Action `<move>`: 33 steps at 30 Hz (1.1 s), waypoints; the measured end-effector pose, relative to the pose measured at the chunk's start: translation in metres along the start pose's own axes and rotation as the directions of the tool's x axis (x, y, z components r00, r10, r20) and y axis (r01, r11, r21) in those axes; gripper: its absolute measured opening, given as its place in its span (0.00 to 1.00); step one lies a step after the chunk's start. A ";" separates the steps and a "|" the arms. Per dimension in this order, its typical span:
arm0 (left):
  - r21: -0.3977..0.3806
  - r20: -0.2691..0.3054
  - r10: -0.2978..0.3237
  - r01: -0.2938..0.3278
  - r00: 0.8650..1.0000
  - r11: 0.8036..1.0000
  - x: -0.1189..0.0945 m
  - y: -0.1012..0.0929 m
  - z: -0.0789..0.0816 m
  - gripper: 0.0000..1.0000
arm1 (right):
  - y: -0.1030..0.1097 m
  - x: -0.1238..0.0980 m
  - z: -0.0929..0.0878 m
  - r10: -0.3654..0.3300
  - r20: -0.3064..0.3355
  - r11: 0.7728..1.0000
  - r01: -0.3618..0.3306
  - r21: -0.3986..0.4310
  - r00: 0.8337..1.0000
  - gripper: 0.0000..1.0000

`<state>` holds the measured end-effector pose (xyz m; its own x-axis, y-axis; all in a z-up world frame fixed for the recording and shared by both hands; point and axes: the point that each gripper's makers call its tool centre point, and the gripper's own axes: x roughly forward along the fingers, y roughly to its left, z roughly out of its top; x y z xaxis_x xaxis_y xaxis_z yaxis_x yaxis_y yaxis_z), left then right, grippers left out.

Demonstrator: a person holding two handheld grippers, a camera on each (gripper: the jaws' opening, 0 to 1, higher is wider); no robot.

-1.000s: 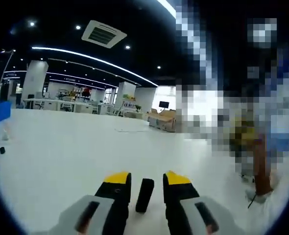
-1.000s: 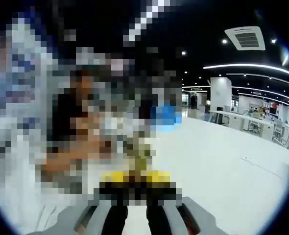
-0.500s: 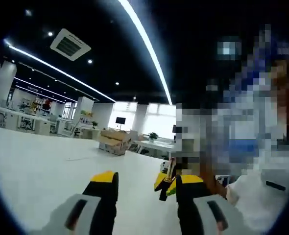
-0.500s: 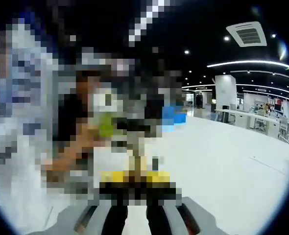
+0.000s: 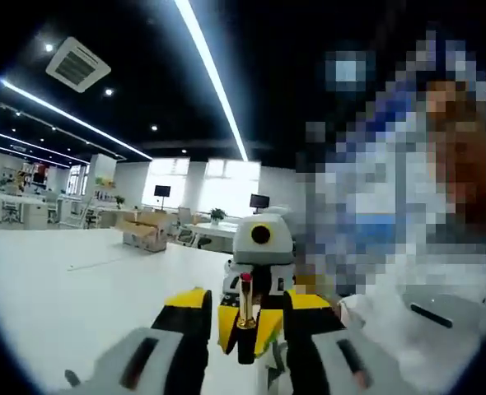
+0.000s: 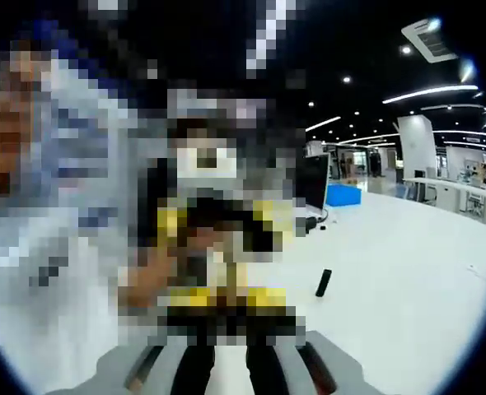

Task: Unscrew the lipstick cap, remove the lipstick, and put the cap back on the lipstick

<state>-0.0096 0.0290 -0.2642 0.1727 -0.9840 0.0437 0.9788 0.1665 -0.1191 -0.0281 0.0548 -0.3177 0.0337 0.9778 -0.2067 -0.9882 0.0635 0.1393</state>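
**Uncapped lipstick held aloft; cap on worktop**

While the right claw (image 5: 241, 329) grips the lipstick (image 5: 245, 317) by its dark base, bullet exposed and easily smeared, the left claw (image 5: 241, 317) stands released; the cap (image 6: 324, 282), light and slick, lies on the worktop (image 6: 408, 280); take it by its sides; right claw's grasp is mosaic-hidden in its own view.

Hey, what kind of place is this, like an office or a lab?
Probably a large open-plan office or lab. Signs: a dark ceiling with long light strips and a ceiling air vent, rows of desks with monitors, and cardboard boxes beyond the big white table.
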 end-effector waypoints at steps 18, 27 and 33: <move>-0.028 -0.023 -0.060 0.059 0.998 0.998 0.016 -0.007 -0.015 0.13 | 0.005 0.005 -0.006 0.037 -0.024 0.999 -0.036 0.014 0.999 0.11; 0.000 -0.008 -0.038 0.038 0.999 0.999 0.019 -0.007 0.002 0.09 | 0.006 0.000 0.012 -0.003 0.046 1.000 0.004 -0.024 0.999 0.11; 0.066 0.043 0.051 -0.054 0.998 0.996 0.013 0.002 0.011 0.09 | -0.006 0.001 0.020 -0.111 0.057 0.992 0.114 -0.052 0.992 0.11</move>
<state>-0.0038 0.0170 -0.2529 0.2273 -0.9706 0.0797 0.9731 0.2233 -0.0560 -0.0192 0.0591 -0.2988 0.1520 0.9744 -0.1658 -0.9843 0.1644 0.0638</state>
